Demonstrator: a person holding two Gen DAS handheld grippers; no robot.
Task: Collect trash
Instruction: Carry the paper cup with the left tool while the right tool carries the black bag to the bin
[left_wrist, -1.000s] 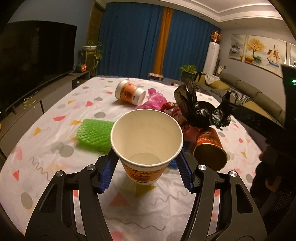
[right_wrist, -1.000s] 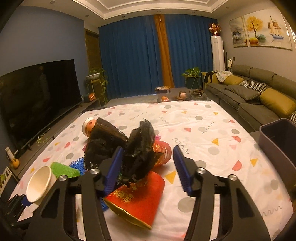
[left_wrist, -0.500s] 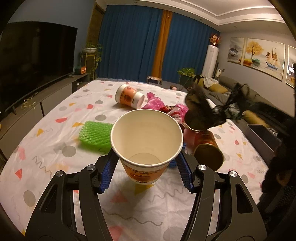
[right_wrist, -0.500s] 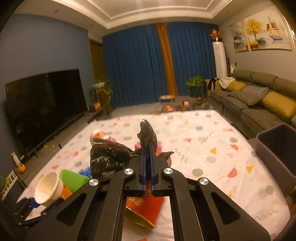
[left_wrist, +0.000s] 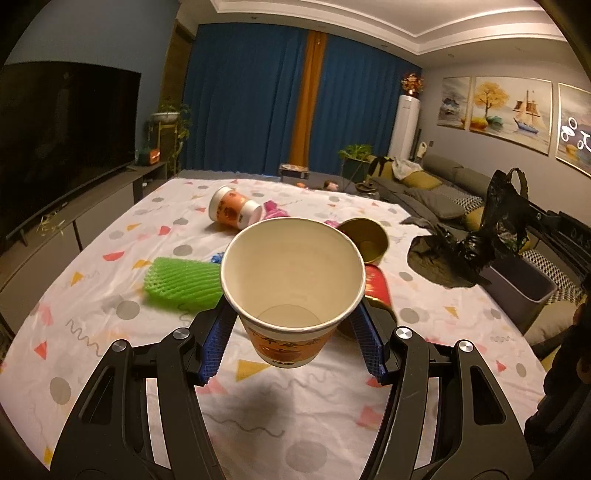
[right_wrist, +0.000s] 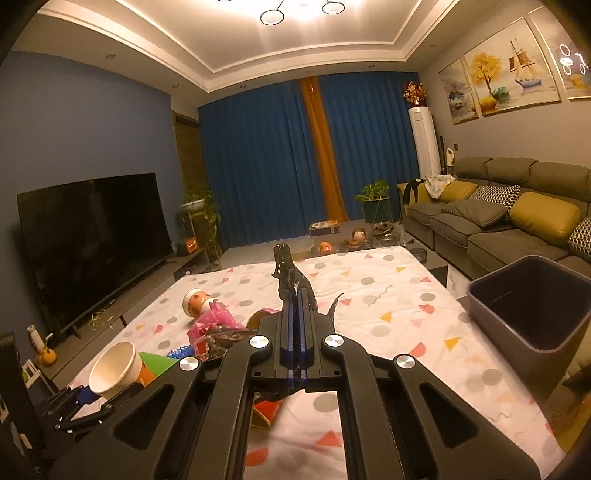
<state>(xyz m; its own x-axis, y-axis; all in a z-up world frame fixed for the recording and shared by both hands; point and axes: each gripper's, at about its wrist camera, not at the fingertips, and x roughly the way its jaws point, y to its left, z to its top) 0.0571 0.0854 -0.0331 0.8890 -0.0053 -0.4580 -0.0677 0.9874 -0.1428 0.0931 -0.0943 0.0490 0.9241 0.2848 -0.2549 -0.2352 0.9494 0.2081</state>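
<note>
My left gripper is shut on an upright, empty paper cup, held above the patterned tablecloth. In the right wrist view the same cup shows at the lower left. My right gripper is shut on a crumpled black plastic bag. That black bag hangs in the air at the right of the left wrist view. More trash lies on the cloth: a tipped paper cup, a green foam net, a pink wrapper and a gold-rimmed red can.
A dark grey bin stands off the table's right edge, in front of the sofa. A television on a low cabinet runs along the left side. Blue curtains close off the far wall.
The right gripper closed on the black bag and lifted it off the pile, carrying it up and to the right. The left gripper rose a little with the cup.
</note>
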